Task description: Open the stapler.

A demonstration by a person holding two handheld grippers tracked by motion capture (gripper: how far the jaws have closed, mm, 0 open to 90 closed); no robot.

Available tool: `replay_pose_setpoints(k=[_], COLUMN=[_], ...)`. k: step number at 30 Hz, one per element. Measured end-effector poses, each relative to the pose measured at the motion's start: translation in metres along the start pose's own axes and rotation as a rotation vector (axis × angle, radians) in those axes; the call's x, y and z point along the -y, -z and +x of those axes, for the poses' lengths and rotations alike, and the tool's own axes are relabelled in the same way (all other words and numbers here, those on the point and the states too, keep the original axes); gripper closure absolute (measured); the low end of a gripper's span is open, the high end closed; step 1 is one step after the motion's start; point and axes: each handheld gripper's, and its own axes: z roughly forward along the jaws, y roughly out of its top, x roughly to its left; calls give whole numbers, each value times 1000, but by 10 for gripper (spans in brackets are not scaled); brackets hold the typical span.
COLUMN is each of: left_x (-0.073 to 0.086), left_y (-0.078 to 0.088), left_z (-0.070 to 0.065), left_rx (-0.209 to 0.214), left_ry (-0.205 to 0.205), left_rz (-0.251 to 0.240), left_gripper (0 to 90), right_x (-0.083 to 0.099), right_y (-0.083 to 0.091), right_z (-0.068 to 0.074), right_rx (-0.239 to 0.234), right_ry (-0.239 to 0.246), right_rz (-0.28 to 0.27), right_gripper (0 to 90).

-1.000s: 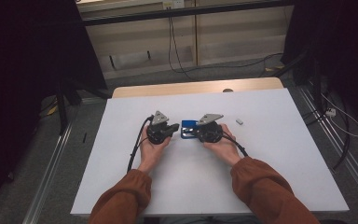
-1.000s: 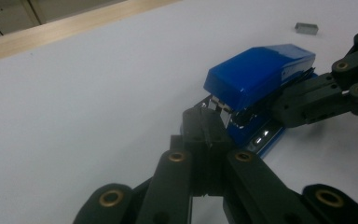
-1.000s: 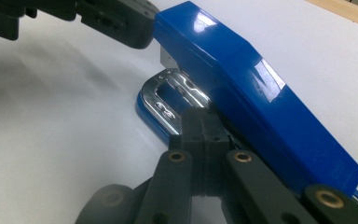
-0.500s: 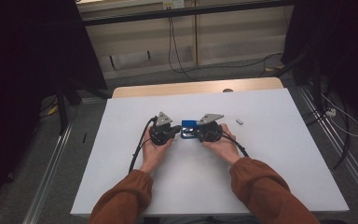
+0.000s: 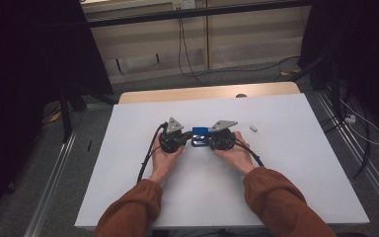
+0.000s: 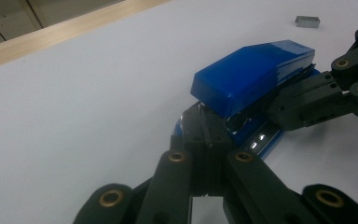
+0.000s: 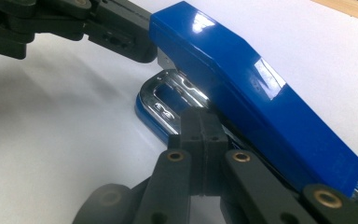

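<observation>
A glossy blue plastic stapler (image 5: 199, 136) with a chromed metal base lay mid-way across the white surface (image 5: 286, 168), between two hand-held grippers. The left hand-held gripper (image 6: 204, 125), jaws pressed together, met one end of the stapler; the right hand-held gripper (image 7: 200, 122), jaws likewise together, nosed in at the gap between its raised top and its base. This looked like a steadying or prising step. Next would probably come a careful lift of the top. A small grey block (image 5: 253, 128) lay apart.
</observation>
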Motion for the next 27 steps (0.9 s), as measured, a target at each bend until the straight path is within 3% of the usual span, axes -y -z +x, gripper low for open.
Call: replay_pose_setpoints(k=[18,20,27], left_x=[-5,-7,-10], left_y=[3,3,5], left_z=[0,-1,-2], left_rx=[5,-1,3], left_ry=[23,6,7], left_rz=[-31,-29,-44], left_gripper=[900,900,900], right_x=[1,1,2], right_y=[0,0,0], right_z=[0,0,0], right_rx=[-1,-2,0], right_ry=[-7,1,34], right_rz=[-6,-8,-14], right_gripper=[900,900,900])
